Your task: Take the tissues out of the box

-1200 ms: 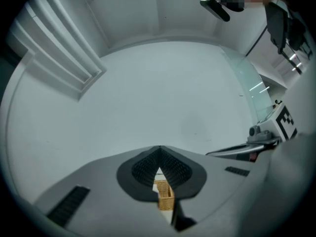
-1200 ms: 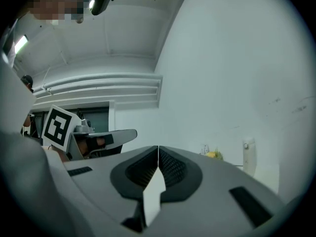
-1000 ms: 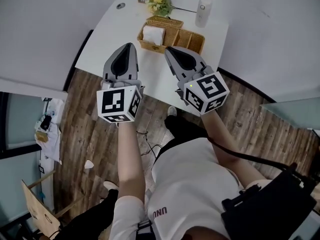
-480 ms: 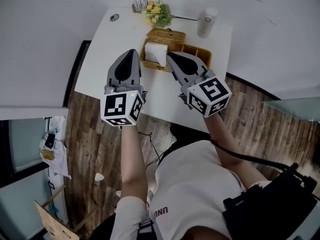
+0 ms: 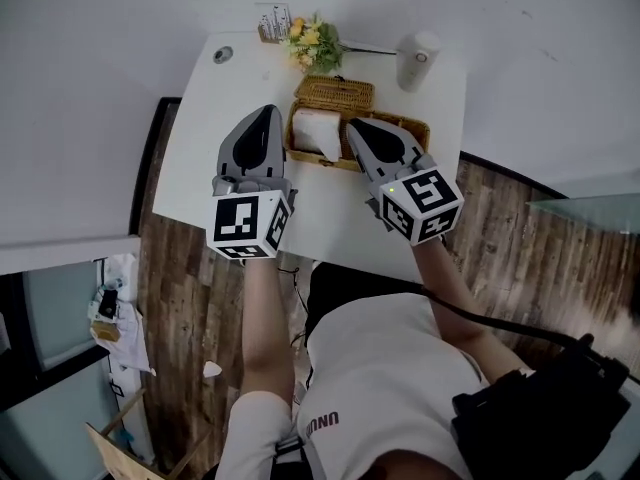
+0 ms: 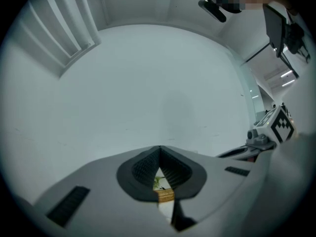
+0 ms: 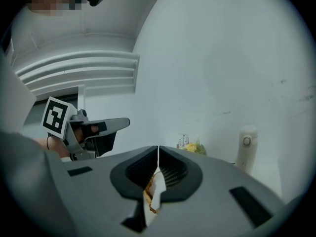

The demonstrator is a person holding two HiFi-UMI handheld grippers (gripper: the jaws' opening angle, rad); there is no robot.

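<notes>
A wicker tissue box [image 5: 336,94] stands on the white table [image 5: 215,133], with a white tissue [image 5: 316,131] sticking up from it. My left gripper [image 5: 269,111] hovers just left of the box, shut and empty. My right gripper [image 5: 352,125] is also shut, its tip over the box just right of the tissue, and holds nothing. In the left gripper view the left gripper [image 6: 159,147] has its tips together, with a strip of wicker [image 6: 165,195] showing below them. In the right gripper view the right gripper [image 7: 158,147] is likewise tip to tip, with the tissue [image 7: 157,191] beyond.
A wicker tray [image 5: 400,130] adjoins the box on the right. At the table's far edge stand yellow flowers [image 5: 312,41], a white cylinder [image 5: 417,60] and a small card holder [image 5: 272,22]. Wooden floor lies below the table's near edge.
Both grippers have moved forward over the table toward the box. The right tip has gone from short of the box to over its right side. Both jaws stayed shut.
</notes>
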